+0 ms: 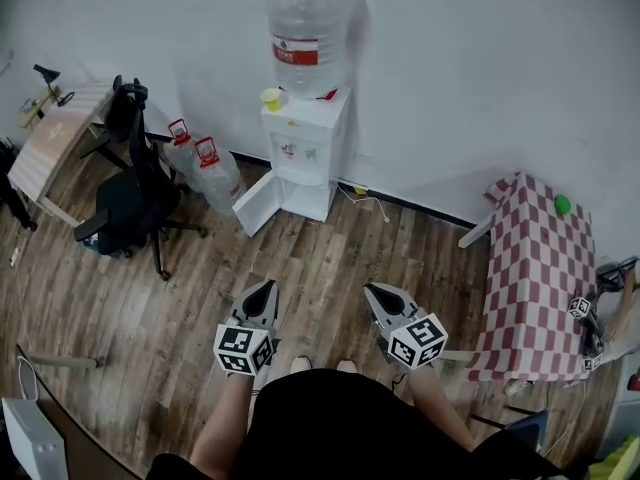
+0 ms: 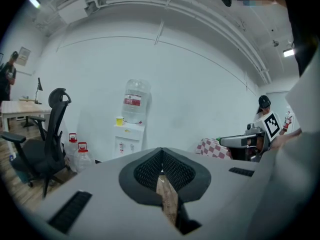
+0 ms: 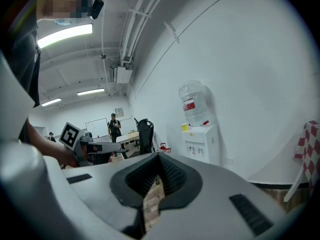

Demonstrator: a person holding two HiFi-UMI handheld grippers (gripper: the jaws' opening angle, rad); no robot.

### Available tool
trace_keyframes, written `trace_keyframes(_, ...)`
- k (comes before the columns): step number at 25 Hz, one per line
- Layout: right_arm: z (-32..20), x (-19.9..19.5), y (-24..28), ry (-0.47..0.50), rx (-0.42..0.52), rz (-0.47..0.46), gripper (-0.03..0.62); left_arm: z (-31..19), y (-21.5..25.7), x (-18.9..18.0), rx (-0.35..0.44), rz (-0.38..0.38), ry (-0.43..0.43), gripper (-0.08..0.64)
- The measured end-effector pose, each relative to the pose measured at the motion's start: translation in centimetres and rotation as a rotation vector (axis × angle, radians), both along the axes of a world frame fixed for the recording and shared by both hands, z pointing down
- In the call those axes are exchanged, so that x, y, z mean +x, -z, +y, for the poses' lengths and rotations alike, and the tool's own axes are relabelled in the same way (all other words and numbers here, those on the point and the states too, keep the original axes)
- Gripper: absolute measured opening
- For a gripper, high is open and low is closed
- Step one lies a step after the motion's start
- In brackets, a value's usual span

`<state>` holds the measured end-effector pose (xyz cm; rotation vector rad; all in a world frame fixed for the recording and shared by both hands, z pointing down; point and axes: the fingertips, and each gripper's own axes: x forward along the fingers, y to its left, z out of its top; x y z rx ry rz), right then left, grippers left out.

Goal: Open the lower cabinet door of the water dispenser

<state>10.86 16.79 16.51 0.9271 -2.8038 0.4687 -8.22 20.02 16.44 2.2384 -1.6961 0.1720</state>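
Water dispenser (image 1: 303, 158): white, it stands against the white wall in the upper centre of your head view, well apart from both of your grippers.
Bottle (image 1: 308, 36): large and clear with a red-and-white label, it sits upside down on top of the dispenser.
Yellow cup (image 1: 270, 99): it rests on the dispenser's top, just left of the bottle.
Lower cabinet door (image 1: 256, 206): it is already swung out from the foot of the dispenser toward the lower left, over the wooden floor (image 1: 330, 258).
Left gripper (image 1: 266, 290): you hold it low in the frame, left of centre, with its tip pointing up the picture toward the dispenser. Its own view shows the jaws pressed together with nothing between them.
Right gripper (image 1: 372, 291): you hold it level with the other one, right of centre, aimed the same way. Its jaws are also closed tight and hold nothing.
Spare jugs (image 1: 218, 178): two clear ones with red caps stand on the floor just left of the open door.
Office chair (image 1: 130, 203): black, it stands at the left of the frame, near the jugs.
Wooden bench (image 1: 55, 143): it sits in the upper left corner, behind the chair.
Checked bench (image 1: 535, 268): covered in a red-and-white cloth, it stands at the right edge of the frame.
Green ball (image 1: 562, 204): it lies on the cloth near the bench's far end.
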Motion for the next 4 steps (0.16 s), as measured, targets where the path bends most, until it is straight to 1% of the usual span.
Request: trace_keyframes(4,-0.05,0.14,0.16,0.005,-0.003,-0.017,0.021,0.07,0.09,-0.23,0.012,-0.002,0.021,0.012)
